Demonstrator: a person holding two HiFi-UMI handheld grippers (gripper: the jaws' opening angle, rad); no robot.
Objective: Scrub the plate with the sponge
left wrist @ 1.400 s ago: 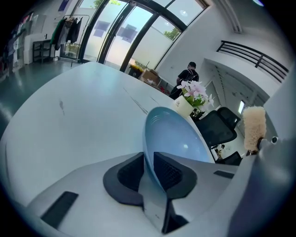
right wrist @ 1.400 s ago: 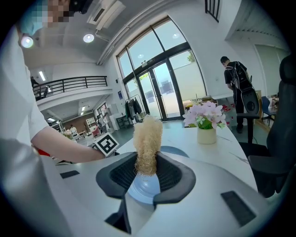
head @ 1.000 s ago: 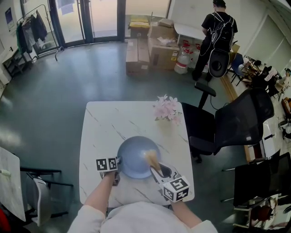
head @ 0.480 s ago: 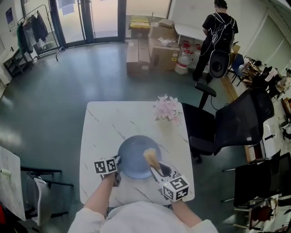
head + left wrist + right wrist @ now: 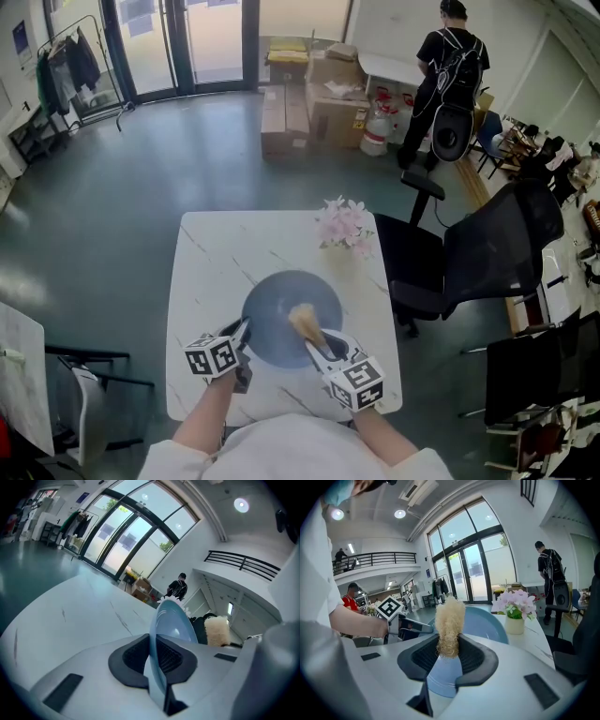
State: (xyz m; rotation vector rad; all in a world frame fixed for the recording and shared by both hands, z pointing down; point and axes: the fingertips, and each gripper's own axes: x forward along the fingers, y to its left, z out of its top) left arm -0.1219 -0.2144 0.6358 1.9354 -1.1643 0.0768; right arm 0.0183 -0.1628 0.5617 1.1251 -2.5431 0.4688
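A blue plate (image 5: 291, 319) is held off the white marble table (image 5: 216, 253), tilted. My left gripper (image 5: 246, 326) is shut on its near-left rim. In the left gripper view the plate (image 5: 171, 620) stands edge-on between the pads of the left gripper (image 5: 157, 660). My right gripper (image 5: 317, 347) is shut on a tan fibrous sponge (image 5: 302, 322), whose tip lies over the plate's inner face. In the right gripper view the sponge (image 5: 449, 623) sticks up from the right gripper (image 5: 449, 656) in front of the plate (image 5: 483, 623).
A small vase of pink flowers (image 5: 344, 225) stands at the table's far right. A black office chair (image 5: 487, 253) is right of the table. Cardboard boxes (image 5: 309, 94) and a person (image 5: 445, 75) are far behind.
My left gripper has risen with the plate's rim, so the plate is lifted and tilted up off the table. The right gripper with the sponge has hardly moved.
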